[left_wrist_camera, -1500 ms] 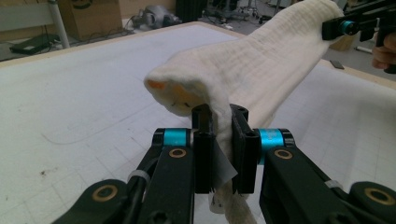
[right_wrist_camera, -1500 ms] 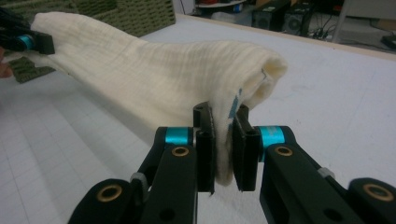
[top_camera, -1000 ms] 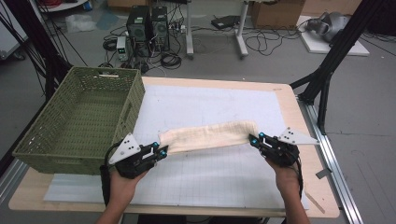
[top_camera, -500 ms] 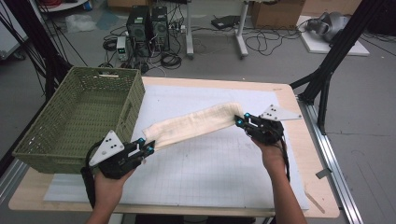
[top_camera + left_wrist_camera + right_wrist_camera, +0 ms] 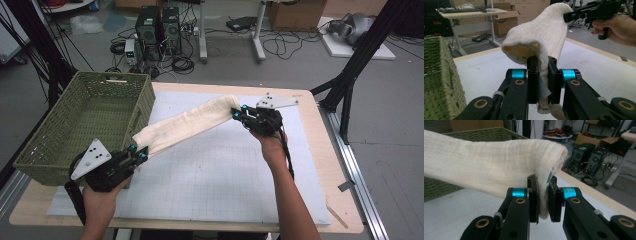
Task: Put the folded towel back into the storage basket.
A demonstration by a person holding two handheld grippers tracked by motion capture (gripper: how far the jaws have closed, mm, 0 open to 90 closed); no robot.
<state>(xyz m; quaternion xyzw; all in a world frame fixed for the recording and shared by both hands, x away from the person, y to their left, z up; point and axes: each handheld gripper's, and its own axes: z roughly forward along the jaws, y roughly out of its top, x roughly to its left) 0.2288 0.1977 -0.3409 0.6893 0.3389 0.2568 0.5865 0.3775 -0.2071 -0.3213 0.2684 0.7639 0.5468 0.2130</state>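
cream cloth held taut between two grippers above the table

the left gripper has its jaws closed tight on one end of the folded cream cloth, just beside the front corner of the green wicker basket. the right gripper pinches the other end the same way, farther back over the white mat (the fabric bulges above its jaws in the right gripper view). the cloth hangs clear of the mat, stretched in a long band that slopes up from the left gripper to the right one.
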